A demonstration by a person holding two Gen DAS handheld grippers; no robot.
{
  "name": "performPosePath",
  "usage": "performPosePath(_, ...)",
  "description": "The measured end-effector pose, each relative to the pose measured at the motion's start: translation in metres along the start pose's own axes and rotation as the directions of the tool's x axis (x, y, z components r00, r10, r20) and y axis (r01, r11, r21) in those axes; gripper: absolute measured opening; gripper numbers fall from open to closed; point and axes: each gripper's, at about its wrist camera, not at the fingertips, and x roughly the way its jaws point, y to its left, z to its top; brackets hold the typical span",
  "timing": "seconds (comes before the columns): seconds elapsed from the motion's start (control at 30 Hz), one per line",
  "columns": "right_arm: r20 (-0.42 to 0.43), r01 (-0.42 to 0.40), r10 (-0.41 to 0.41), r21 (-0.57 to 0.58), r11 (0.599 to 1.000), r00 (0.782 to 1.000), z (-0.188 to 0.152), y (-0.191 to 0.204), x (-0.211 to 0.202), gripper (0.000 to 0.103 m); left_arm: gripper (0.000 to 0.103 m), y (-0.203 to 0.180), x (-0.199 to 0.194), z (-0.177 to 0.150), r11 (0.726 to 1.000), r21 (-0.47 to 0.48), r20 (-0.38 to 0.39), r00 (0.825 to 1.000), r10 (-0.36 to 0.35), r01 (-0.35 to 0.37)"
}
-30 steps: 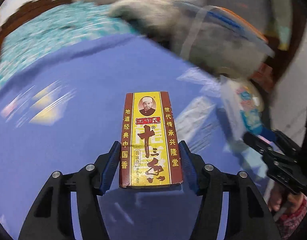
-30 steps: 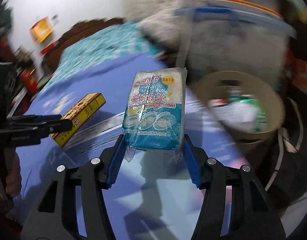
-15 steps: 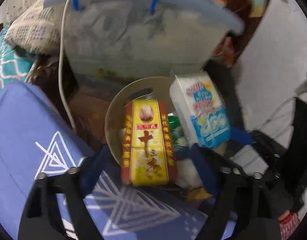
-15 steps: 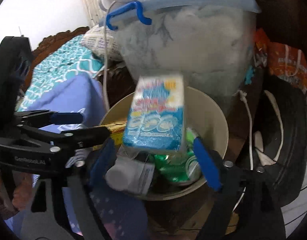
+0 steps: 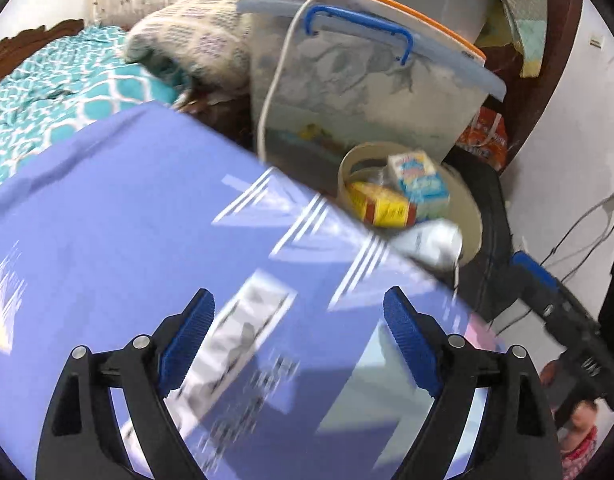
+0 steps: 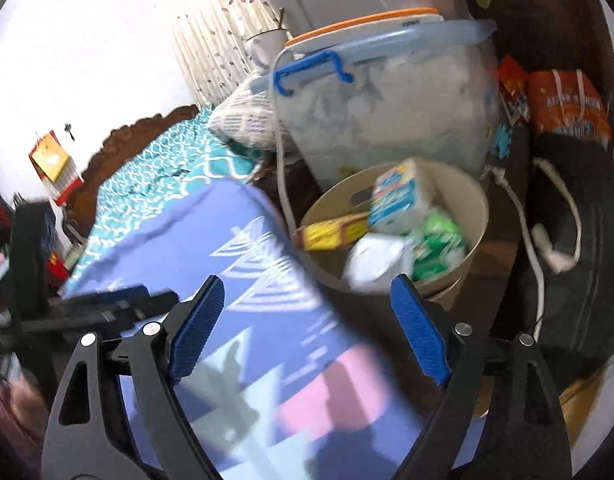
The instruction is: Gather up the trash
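While both grippers point(image 5: 297, 344) point(image 6: 307, 330) gape empty, yellow box point(image 5: 381, 206) & blue pack point(image 6: 397, 198) lie in bin point(image 6: 473, 216) ahead.

Both views are evenly, rather flatly lit indoors, with a bright, washed-out white wall point(image 6: 87, 52) at upper left of the right wrist view. Motion blur smears the purple cloth point(image 5: 119, 216) (worst near the bottom), and fisheye distortion bends everything toward dark, vignetted corners.

You're in a home bedroom: a bed with a teal patterned cover point(image 6: 155, 176) and carved wooden headboard point(image 6: 143, 128), a pillow point(image 5: 195, 40), curtains point(image 6: 223, 28), and a lidded storage tub point(image 5: 359, 92) crowd around.
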Motion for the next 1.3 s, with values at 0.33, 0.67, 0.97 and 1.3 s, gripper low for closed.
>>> performPosePath(0.33, -0.024, 0.006, -0.002, 0.147, 0.989, 1.0, -0.066, 0.04, -0.001, 0.088, 0.09, 0.025, -0.074, -0.083, 0.992, -0.035, 0.077, 0.989, 0.125, -0.122)
performPosePath(0.67, -0.011, 0.024, -0.023, 0.103, 0.994, 1.0, -0.075, 0.086, -0.038, 0.095, 0.094, 0.054, -0.133, -0.127, 0.977, -0.106, 0.153, 0.968, 0.199, -0.185)
performPosePath(0.97, 0.056, 0.074, -0.077, 0.054, 0.996, 0.995, -0.082, 0.119, -0.069, 0.1, 0.094, 0.069, -0.154, -0.145, 0.958, -0.141, 0.172, 0.946, 0.274, -0.252)
performPosePath(1.3, 0.061, 0.106, -0.11, 0.075, 0.992, 0.992, -0.094, 0.134, -0.074, 0.1, 0.094, 0.072, -0.177, -0.151, 0.944, -0.146, 0.219, 0.921, 0.324, -0.297)
